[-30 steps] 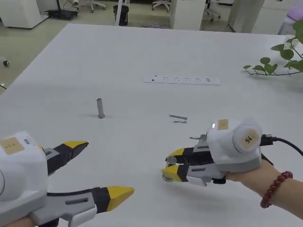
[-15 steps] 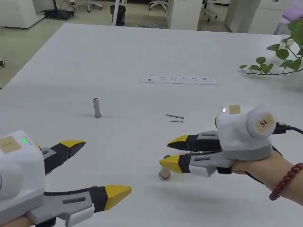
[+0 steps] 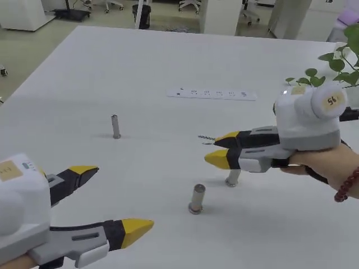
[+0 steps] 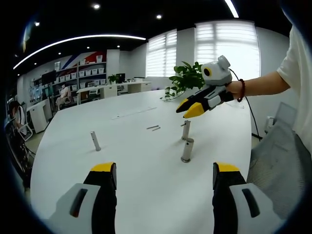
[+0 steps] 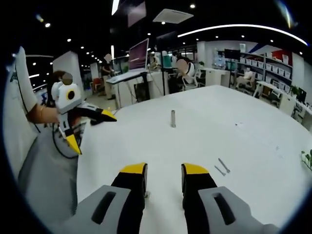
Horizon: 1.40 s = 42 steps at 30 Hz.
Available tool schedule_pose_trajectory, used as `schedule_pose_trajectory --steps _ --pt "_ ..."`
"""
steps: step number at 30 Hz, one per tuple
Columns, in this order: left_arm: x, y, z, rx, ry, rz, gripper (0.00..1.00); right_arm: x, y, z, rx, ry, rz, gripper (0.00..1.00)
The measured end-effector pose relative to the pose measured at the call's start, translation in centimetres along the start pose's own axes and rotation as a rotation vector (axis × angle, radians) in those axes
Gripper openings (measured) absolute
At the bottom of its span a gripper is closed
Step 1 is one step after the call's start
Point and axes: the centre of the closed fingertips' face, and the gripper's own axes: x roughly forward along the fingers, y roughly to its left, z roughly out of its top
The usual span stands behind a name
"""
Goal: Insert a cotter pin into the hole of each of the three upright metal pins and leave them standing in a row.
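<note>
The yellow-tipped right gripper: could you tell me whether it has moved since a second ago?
Yes. The right gripper has lifted off the near upright metal pin and drawn closer to the white power strip.

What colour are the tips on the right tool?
Yellow, on the right tool; clearest in the head view.

The white table [image 3: 140, 67] carries three upright metal pins [image 3: 197, 199], two cotter pins [image 3: 208, 140] and a power strip [image 3: 212, 94].

Three upright metal pins [image 3: 197, 199], loose cotter pins [image 3: 208, 139]
</note>
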Motion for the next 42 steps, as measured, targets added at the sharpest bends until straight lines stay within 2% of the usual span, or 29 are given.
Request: schedule_pose_trajectory --steps 9,19,22,24,30,39,42 --pt "-0.1 0.5 -0.4 -0.009 0.000 0.015 0.81 0.1 -4.1 0.4 0.020 0.021 -0.061 0.28" --pt "-0.1 0.5 -0.6 -0.012 -0.009 0.005 0.80 1.9 -8.3 -1.5 0.042 0.090 -0.118 0.26" --pt "-0.1 0.6 -0.5 -0.034 -0.032 0.003 0.81 2.7 -9.5 -2.2 0.035 0.116 -0.130 0.25" --pt "-0.1 0.6 -0.5 -0.037 -0.033 0.003 0.81 3.2 -10.2 -2.7 0.039 0.136 -0.134 0.25" --pt "0.0 0.6 -0.7 -0.058 -0.038 -0.008 0.85 4.5 -11.8 -3.8 0.027 0.183 -0.135 0.22" --pt "0.4 0.5 -0.8 -0.046 -0.026 -0.018 0.93 6.5 -13.7 -5.3 0.019 0.232 -0.125 0.19" --pt "0.5 0.5 -1.0 -0.040 -0.017 -0.018 0.93 6.9 -14.1 -5.6 0.017 0.247 -0.123 0.17"
